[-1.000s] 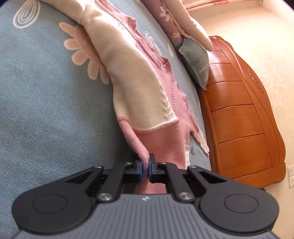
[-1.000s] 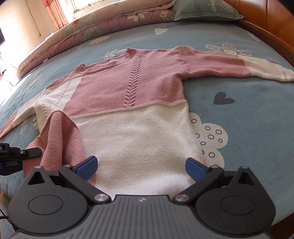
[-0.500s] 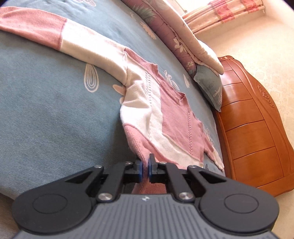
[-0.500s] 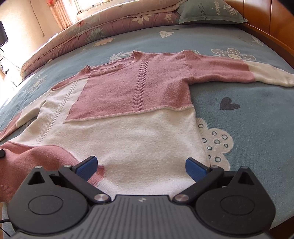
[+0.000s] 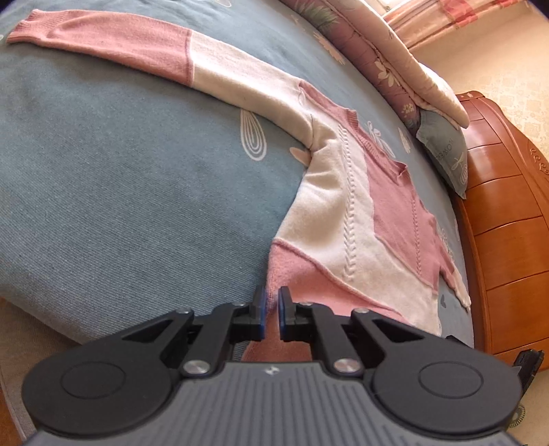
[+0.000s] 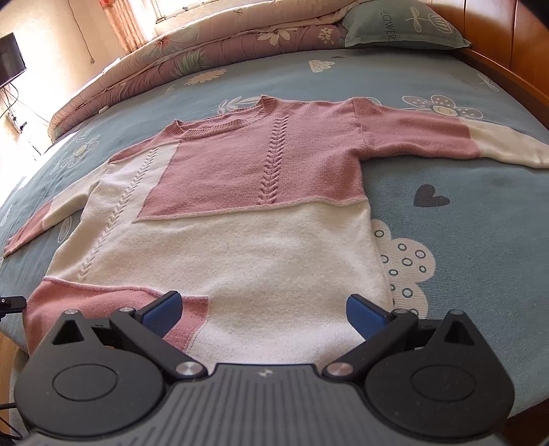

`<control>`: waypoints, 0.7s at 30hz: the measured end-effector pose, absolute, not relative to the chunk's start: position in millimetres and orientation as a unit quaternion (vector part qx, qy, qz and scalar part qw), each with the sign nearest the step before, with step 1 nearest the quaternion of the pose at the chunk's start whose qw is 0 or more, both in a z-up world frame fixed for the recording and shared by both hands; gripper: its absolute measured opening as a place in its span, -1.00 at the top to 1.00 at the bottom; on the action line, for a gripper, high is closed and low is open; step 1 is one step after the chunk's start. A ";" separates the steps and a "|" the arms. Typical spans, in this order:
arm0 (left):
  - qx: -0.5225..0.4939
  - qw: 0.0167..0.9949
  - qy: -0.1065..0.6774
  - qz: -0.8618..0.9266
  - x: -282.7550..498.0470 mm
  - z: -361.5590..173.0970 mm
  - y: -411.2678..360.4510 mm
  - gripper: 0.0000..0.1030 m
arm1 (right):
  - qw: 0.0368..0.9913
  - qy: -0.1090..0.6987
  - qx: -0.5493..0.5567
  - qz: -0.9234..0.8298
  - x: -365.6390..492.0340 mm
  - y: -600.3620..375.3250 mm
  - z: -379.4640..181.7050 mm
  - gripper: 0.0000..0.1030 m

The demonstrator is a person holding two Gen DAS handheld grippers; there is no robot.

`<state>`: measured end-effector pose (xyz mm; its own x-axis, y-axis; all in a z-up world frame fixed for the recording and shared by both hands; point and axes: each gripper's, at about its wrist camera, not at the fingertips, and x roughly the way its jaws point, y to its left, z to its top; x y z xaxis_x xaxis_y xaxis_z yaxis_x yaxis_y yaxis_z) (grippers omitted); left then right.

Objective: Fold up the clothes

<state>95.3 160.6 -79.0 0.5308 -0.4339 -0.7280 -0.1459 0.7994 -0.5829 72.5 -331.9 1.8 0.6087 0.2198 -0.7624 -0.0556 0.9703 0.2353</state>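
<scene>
One second earlier the sweater (image 6: 240, 212) hem was folded over; the left gripper (image 5: 269, 310), pinching it, had spread it flat while the right gripper (image 6: 262, 310) gaped empty, ready for folding.

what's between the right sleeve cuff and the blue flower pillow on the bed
Only bare blue bedsheet with printed flowers lies between the sweater's right sleeve cuff and the pillow; the right wrist view shows it.
</scene>
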 end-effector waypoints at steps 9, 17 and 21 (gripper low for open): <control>-0.337 0.835 0.416 -0.128 151.2 -62.8 163.6 0.05 | 0.885 0.435 0.134 0.097 75.1 -326.1 -1.1 -1.00; -0.469 0.772 0.412 -0.117 233.7 -126.4 165.0 0.04 | 0.882 0.450 0.113 0.085 80.6 -319.0 -3.2 -1.00; -0.533 0.747 0.383 -0.107 257.0 -150.5 168.1 0.05 | 0.879 0.459 0.113 0.065 84.8 -325.7 -7.4 -1.00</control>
